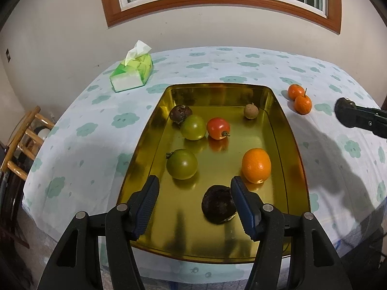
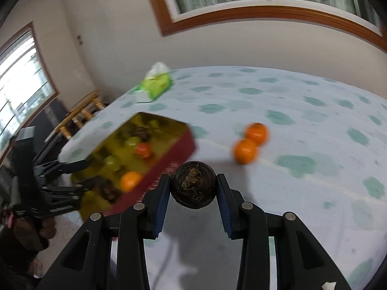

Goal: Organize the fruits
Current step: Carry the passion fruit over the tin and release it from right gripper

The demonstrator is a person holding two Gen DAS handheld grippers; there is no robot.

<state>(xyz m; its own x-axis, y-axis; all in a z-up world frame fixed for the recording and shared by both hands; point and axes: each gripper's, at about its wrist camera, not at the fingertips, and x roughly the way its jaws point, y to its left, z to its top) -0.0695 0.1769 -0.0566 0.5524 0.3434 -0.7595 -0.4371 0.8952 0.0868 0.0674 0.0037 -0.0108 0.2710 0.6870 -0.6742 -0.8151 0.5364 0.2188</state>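
A gold tray [image 1: 150, 130] holds two green tomatoes [image 1: 182, 163], a red tomato [image 1: 218, 128], an orange [image 1: 256, 165], two dark wrinkled fruits [image 1: 217, 204] and a small brown fruit [image 1: 250, 111]. My left gripper [image 1: 194, 184] is open above the tray's near end, with the near dark fruit by its right finger. My right gripper [image 2: 192, 184] is shut on a dark round fruit [image 2: 193, 188], held above the cloth right of the tray [image 2: 179, 149]. Two small oranges [image 2: 251, 141] lie on the cloth beyond; they also show in the left wrist view [image 1: 300, 99].
A green tissue pack [image 1: 131, 73] stands at the table's far left. The table [image 1: 241, 65] has a pale cloth with green clouds. A wooden stool [image 1: 21, 140] stands left of the table. A wall with a window is behind.
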